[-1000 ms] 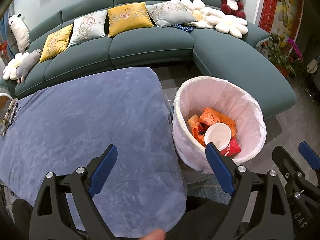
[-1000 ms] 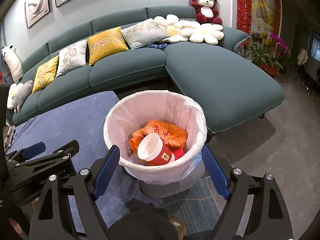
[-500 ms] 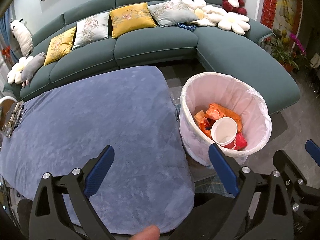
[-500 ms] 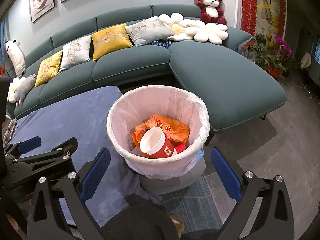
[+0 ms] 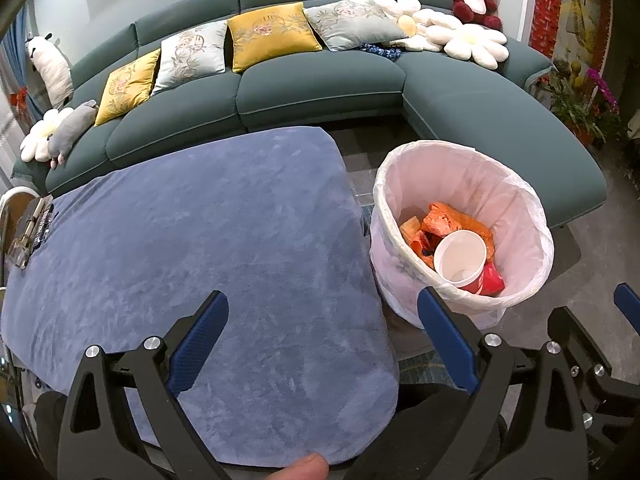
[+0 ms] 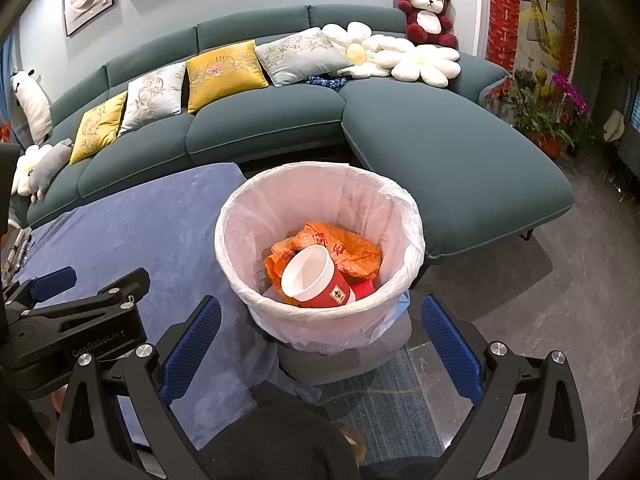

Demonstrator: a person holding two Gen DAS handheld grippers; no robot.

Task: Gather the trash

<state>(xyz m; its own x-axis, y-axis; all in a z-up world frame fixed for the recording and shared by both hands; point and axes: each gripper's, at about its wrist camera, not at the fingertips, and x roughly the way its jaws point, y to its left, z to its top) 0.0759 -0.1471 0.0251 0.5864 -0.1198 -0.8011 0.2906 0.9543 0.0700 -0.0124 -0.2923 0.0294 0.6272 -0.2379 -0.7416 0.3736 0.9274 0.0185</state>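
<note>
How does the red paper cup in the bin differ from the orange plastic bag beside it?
The red paper cup keeps its round, rigid shape and lies on its side, white inside showing; the orange plastic bag is crumpled and shapeless. The cup lies on top; the bag lies partly under it. Both lie inside the lined trash bin.

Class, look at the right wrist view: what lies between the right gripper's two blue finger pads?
In the right wrist view, the near wall of the lined trash bin shows between the right gripper's open jaws, untouched; nothing is gripped.
</note>
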